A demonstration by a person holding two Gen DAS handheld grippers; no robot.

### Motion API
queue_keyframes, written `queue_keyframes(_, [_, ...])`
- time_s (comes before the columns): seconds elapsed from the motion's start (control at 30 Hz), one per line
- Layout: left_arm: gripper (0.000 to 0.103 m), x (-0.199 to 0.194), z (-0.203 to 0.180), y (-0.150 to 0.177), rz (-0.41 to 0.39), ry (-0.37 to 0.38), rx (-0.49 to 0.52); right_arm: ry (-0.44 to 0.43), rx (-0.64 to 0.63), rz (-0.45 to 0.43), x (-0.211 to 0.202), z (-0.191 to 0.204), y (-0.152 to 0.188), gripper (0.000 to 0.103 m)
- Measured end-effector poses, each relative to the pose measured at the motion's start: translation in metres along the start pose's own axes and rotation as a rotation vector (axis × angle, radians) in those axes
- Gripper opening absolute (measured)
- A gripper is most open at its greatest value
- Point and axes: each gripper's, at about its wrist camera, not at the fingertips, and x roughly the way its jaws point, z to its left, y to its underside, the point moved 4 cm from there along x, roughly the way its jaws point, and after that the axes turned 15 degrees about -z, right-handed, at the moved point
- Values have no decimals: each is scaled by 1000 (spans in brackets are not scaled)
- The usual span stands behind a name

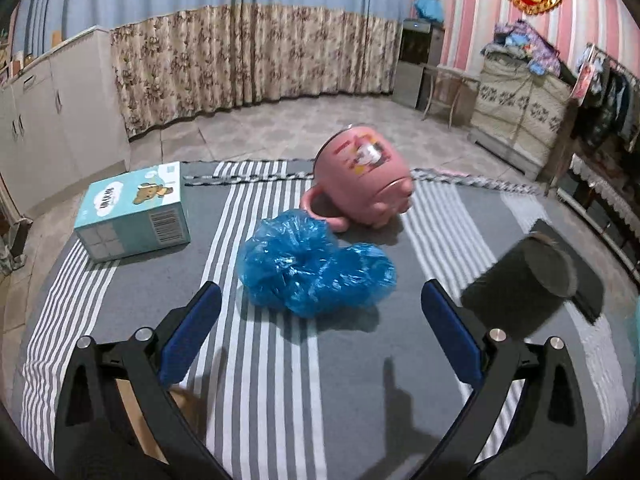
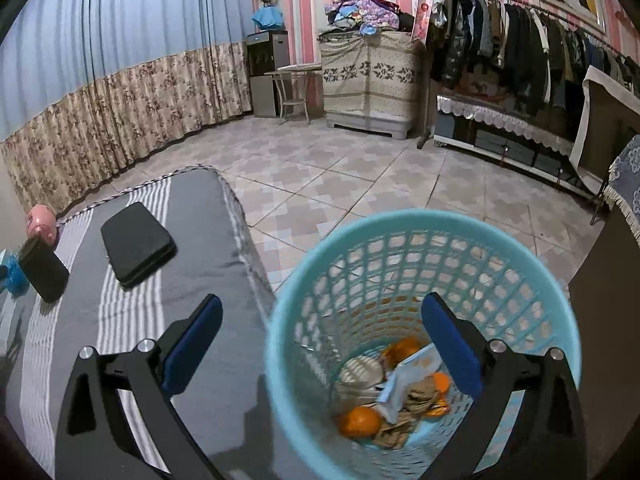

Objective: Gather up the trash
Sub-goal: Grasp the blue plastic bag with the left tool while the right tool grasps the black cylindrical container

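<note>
Teal basket point(image 2: 424, 232) holding orange peels point(image 2: 359, 421) (plus wrappers), pink cup point(image 1: 362, 180) tipped over, both hand-held grippers point(image 1: 322, 330) point(image 2: 322, 330) spread, empty

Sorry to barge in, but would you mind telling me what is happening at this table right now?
A person with a gripper in each hand is collecting trash from a striped table. The left gripper is open and empty, pointed at a crumpled blue plastic bag lying in front of a tipped pink mug. The right gripper is open and empty over a blue basket beside the table, which already holds orange peel and wrappers.
</note>
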Motion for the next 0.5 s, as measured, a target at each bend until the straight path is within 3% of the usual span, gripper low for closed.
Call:
queue_keyframes(0.07, [88,12,-2,3,24,-4,18,-14,-1,8,1,9,2,98])
queue_keyframes(0.17, [70,23,-2,8,67,11,18,-55,-6,24,-1,35,6,98])
queue_keyframes(0.5, [20,5,17,3,38,57,8,-170,-99,45,-6,129,15,98])
